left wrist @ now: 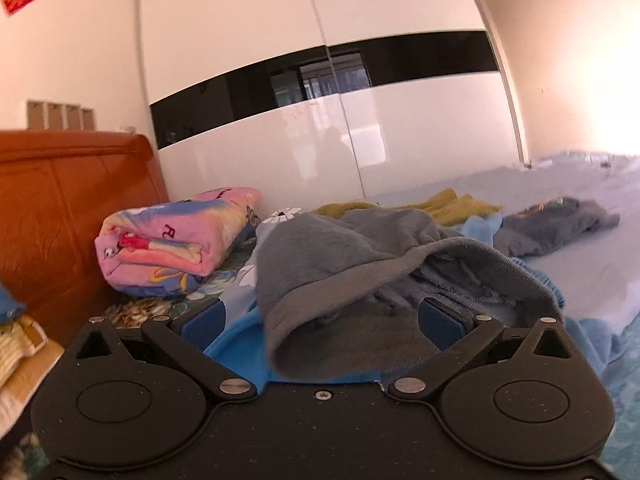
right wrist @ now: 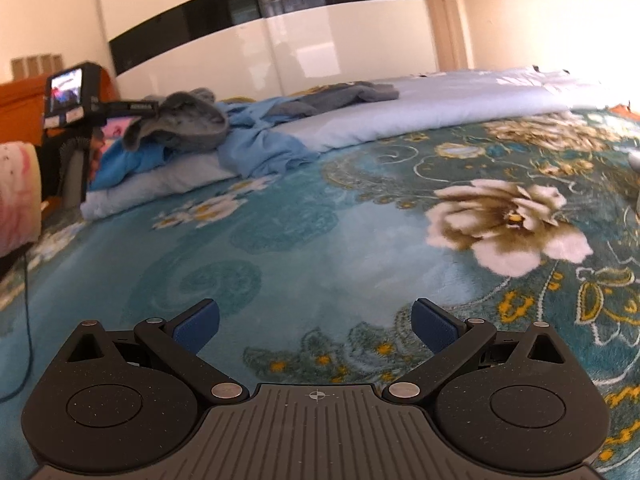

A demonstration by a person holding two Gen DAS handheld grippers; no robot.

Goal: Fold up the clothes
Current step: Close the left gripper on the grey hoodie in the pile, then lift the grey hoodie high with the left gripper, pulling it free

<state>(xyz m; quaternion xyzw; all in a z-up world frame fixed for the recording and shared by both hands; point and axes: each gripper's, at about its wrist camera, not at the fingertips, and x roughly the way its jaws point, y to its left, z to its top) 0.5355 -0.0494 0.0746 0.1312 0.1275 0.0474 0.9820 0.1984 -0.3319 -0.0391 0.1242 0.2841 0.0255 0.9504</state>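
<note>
A grey fleece garment [left wrist: 344,272] lies bunched on a heap of clothes, its hem draped between the fingers of my left gripper [left wrist: 320,320], whose jaws stand wide open around it. A blue garment [left wrist: 240,344] lies under it. The grey garment also shows in the right wrist view [right wrist: 188,120], with the left gripper's body [right wrist: 76,96] at its left. My right gripper [right wrist: 316,324] is open and empty, low over the teal floral blanket [right wrist: 280,240]. A second grey garment [left wrist: 556,224] lies farther back; it also shows in the right wrist view [right wrist: 352,94].
A folded pink cartoon blanket [left wrist: 176,244] lies by the orange wooden headboard [left wrist: 68,208]. An olive cloth [left wrist: 452,204] lies behind the heap. A pale blue quilt [right wrist: 420,120] covers the far bed. A white and black wardrobe [left wrist: 328,92] stands behind.
</note>
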